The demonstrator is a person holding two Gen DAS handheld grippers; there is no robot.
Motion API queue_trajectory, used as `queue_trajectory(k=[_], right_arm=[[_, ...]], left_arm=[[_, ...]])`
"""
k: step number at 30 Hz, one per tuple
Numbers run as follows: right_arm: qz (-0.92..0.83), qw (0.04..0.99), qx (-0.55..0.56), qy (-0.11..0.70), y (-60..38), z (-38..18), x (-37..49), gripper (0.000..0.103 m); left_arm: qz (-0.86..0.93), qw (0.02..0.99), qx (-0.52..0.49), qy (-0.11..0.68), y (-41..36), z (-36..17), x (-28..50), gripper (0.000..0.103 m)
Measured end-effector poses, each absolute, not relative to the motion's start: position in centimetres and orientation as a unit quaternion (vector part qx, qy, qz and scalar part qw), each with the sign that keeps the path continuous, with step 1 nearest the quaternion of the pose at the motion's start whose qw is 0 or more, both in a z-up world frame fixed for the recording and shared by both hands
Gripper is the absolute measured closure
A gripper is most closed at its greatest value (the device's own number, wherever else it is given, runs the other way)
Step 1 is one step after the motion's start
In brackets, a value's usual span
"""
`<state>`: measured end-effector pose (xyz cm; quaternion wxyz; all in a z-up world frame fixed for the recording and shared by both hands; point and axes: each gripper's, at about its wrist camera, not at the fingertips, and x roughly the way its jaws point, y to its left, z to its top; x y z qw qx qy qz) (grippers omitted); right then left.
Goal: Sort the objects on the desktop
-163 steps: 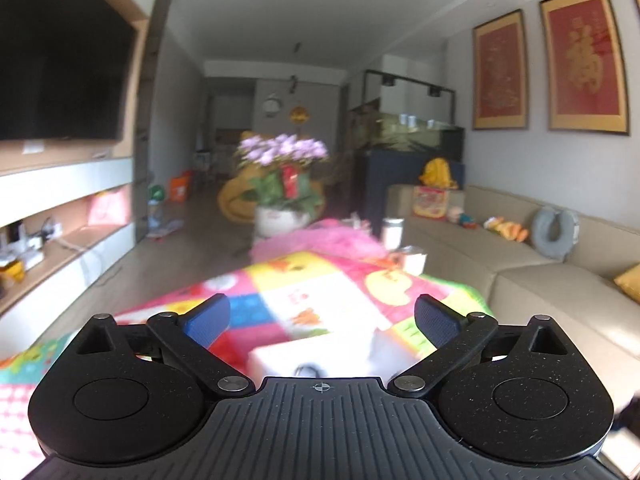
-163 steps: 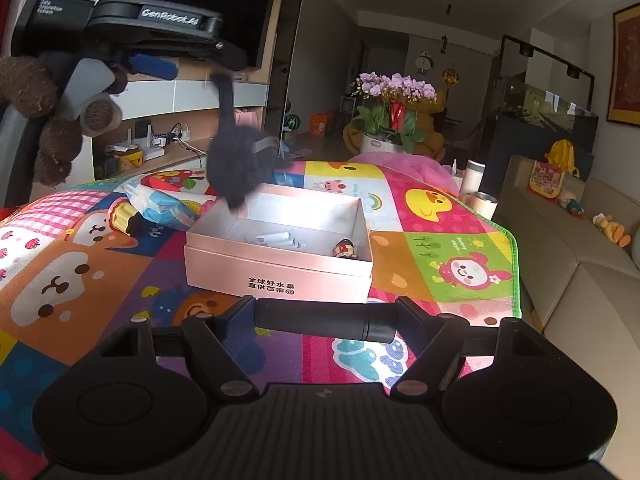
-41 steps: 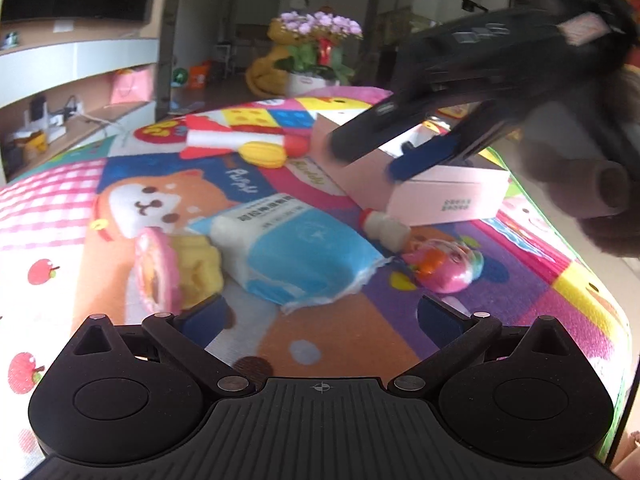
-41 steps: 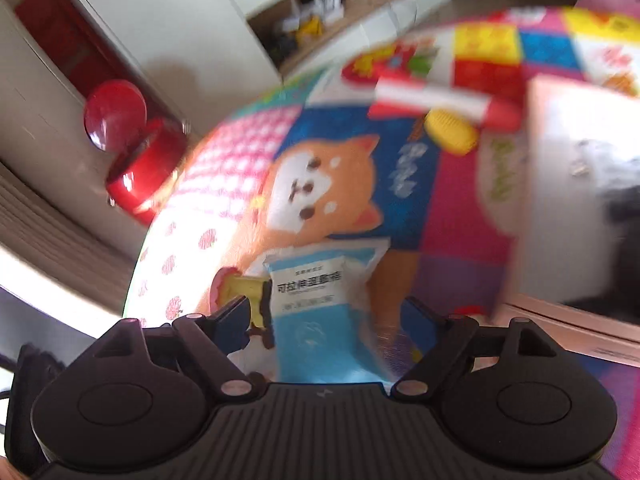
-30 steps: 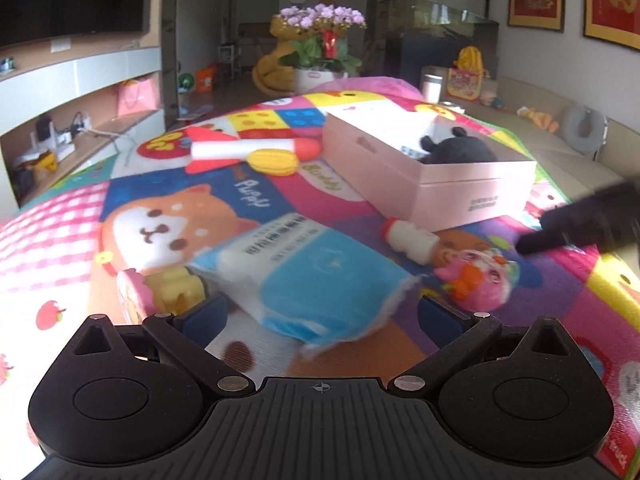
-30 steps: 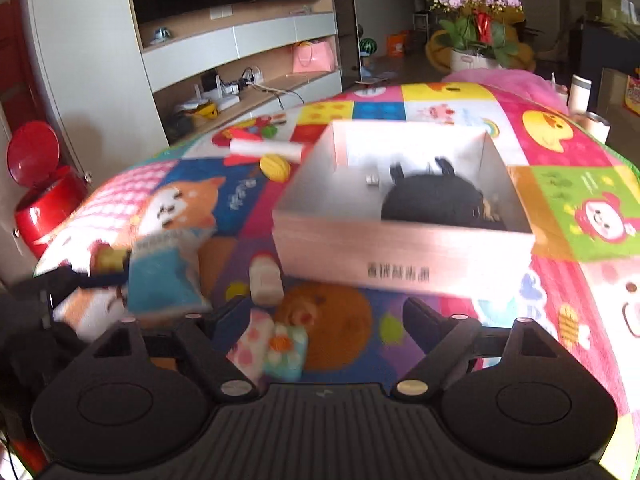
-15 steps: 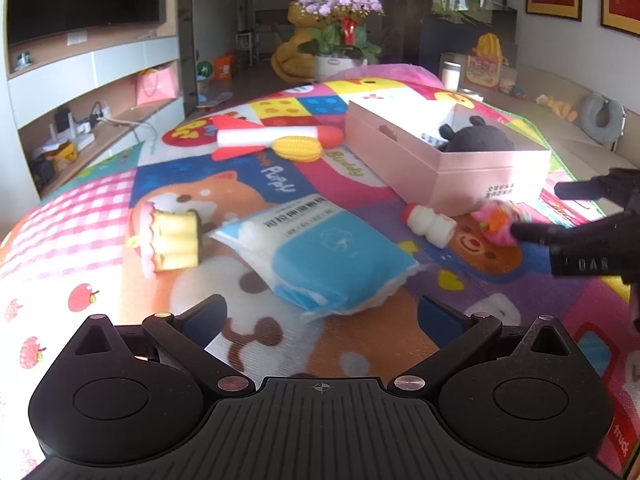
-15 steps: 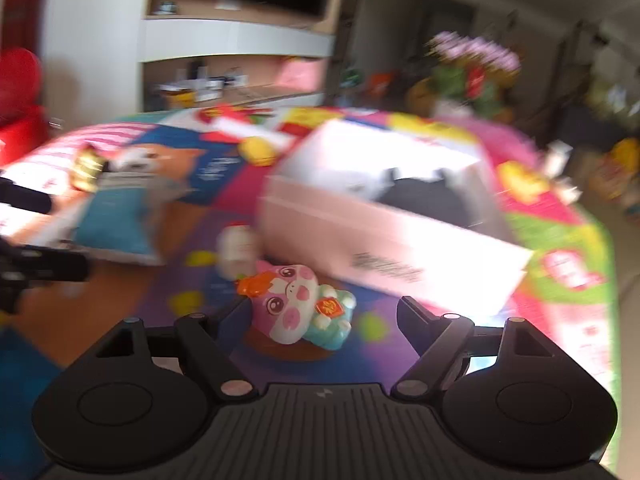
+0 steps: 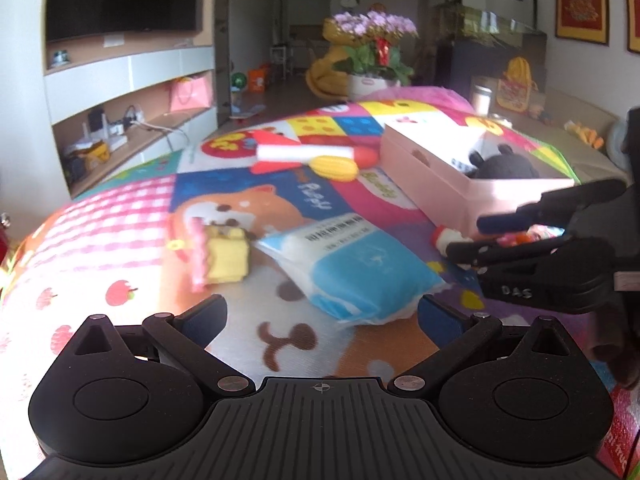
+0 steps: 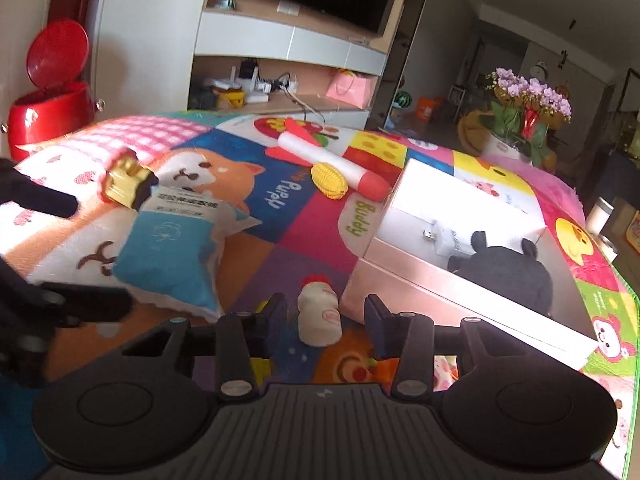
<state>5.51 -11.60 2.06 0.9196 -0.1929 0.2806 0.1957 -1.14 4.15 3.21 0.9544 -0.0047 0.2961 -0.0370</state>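
Observation:
On the bright cartoon mat (image 9: 132, 216) lie a blue tissue pack (image 9: 352, 260), a yellow and pink cake toy (image 9: 220, 256), a yellow corn toy (image 9: 334, 168) and a red and white rocket (image 9: 304, 154). A small white bottle (image 10: 320, 318) lies between the fingertips of my right gripper (image 10: 326, 320). Its jaws are closing, with a gap showing on each side of the bottle. A pink pig toy (image 10: 444, 368) sits under that gripper. The pink box (image 10: 460, 292) holds a black plush (image 10: 504, 268). My left gripper (image 9: 320, 314) is open and holds nothing, just short of the tissue pack.
A red pedal bin (image 10: 52, 96) stands off the mat's far left. A TV shelf unit (image 9: 128, 96) runs along the left, and a flower pot (image 9: 372, 76) stands beyond the mat. A sofa (image 9: 584, 148) lies to the right of the box.
My right gripper has moved forward past the pink pig toy to the white bottle, rolled, and its jaws have narrowed. The left gripper has shifted only a little.

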Motion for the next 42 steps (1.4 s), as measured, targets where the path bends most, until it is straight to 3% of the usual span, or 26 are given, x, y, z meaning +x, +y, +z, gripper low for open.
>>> queue_trajectory(k=[3,15,17,19,22,26,28,30,35,39,42], right_arm=[[0.192,0.912,-0.197,0.303,-11.3,1.2,6.6,0.077],[0.326,0.880,-0.167,0.304,-15.3,3.2,-1.9,0.077],[0.303,0.887,-0.167,0.307,-16.1,2.9,-2.2,0.070],[0.281,0.895,-0.149,0.311,-17.6,2.8,-2.3,0.052],[0.244,0.913,-0.103,0.312,-20.4,2.9,-2.3,0.035],[0.151,0.939,-0.074,0.299,-23.6,2.7,-2.3,0.023],[0.102,0.949,-0.066,0.290,-24.8,2.4,-2.0,0.019],[0.079,0.952,-0.050,0.291,-25.9,2.1,-1.6,0.018],[0.063,0.953,-0.015,0.295,-26.7,1.4,-1.0,0.017],[0.062,0.952,-0.025,0.298,-26.2,0.9,-1.0,0.016],[0.062,0.951,-0.026,0.302,-26.2,0.9,-0.9,0.016]], left_arm=[[-0.036,0.957,-0.021,0.287,5.1,3.5,-1.5,0.000],[-0.080,0.952,-0.026,0.294,3.4,2.9,-1.9,0.000],[-0.094,0.952,-0.022,0.289,2.8,3.1,-2.2,0.000],[-0.113,0.951,-0.016,0.287,2.1,3.2,-2.4,0.000],[-0.151,0.943,-0.013,0.295,0.2,3.1,-2.4,0.000],[-0.191,0.935,0.011,0.299,-3.7,2.6,-2.7,0.000],[-0.205,0.932,0.036,0.298,-5.7,2.3,-2.8,0.004],[-0.208,0.927,0.065,0.304,-7.2,2.0,-2.6,0.024],[-0.196,0.922,0.096,0.321,-9.2,1.2,-1.3,0.028],[-0.190,0.920,0.105,0.325,-9.7,0.9,-0.7,0.055],[-0.184,0.921,0.102,0.328,-9.2,0.9,-0.8,0.055]])
